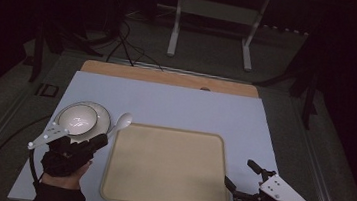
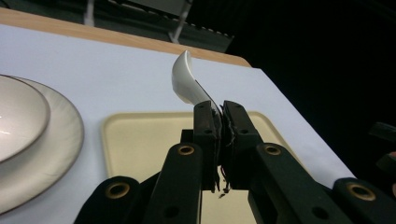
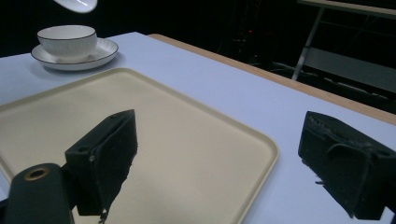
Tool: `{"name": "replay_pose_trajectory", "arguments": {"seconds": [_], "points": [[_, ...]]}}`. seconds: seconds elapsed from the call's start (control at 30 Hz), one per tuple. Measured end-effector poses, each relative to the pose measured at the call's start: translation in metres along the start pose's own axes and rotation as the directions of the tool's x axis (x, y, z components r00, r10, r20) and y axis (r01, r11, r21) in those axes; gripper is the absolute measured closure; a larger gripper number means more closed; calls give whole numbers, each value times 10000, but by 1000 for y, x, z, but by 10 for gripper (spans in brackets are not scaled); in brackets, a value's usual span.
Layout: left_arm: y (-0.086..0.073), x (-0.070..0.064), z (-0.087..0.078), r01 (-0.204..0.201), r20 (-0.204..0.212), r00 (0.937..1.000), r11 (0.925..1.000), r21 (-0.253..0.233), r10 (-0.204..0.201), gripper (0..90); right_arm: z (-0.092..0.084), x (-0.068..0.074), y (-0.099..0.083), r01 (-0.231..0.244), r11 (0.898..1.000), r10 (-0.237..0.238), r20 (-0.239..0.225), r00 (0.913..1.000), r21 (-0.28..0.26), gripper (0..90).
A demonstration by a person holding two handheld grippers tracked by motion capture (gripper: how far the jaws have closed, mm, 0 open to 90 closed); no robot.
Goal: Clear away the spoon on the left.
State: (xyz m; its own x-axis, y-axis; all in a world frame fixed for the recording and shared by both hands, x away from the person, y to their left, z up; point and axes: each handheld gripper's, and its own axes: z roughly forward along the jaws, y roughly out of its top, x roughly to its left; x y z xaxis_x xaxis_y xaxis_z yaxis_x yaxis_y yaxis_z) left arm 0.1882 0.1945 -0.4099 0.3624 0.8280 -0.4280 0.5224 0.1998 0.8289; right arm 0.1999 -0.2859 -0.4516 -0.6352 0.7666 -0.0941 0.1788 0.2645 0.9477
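- Step in hand: the left gripper (image 1: 97, 144), at lower left of the high view, has its jaws pressed together on the handle of a white spoon (image 1: 122, 122); the spoon appears lifted clear of the table, so this reads as a carry just after pick-up.
- Location of the spoon: in the high view it sits left of centre, between the plate (image 1: 104, 116) with its bowl (image 1: 78, 119) and the upper left corner of the tan tray (image 1: 167, 165). In the left gripper view the spoon (image 2: 186, 79) rises from the jaws at frame centre, above the tray (image 2: 140, 140).
- Long axis: runs from the gripped handle at lower left up to the bowl end at upper right in the high view; the bowl end points away from the person, tilted upward.
- Right gripper (image 1: 242, 179): lower right of the high view, jaws spread wide, holding nothing, just off the tray's right edge.
- Next move, as a judgement: likely a short carry to the tray or the bowl (image 3: 67, 41), lowering the spoon level before releasing.
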Motion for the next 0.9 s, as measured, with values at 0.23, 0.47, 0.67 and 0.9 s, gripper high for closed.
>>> {"name": "replay_pose_trajectory", "arguments": {"seconds": [0.23, 0.47, 0.67, 0.9], "points": [[-8, -5, 8, 150, 181, 9997, 9999, -26, -149, 856, -1, 0, 0, 41, 9999, -41, -24, 10000, -108, 118], [-22, -9, 19, 187, 240, 9995, 9998, 37, -188, 857, -2, 0, 0, 53, 9997, -54, -37, 10000, -223, 119], [-33, -13, 31, 174, 80, 9998, 9997, 160, -175, 856, -2, 0, 0, 54, 9997, -54, -3, 10000, -246, 118], [-48, -19, 38, 66, -340, 9994, 10000, -3, -66, 856, -1, 0, 0, 92, 9998, -92, -23, 10000, -190, 118]]}}
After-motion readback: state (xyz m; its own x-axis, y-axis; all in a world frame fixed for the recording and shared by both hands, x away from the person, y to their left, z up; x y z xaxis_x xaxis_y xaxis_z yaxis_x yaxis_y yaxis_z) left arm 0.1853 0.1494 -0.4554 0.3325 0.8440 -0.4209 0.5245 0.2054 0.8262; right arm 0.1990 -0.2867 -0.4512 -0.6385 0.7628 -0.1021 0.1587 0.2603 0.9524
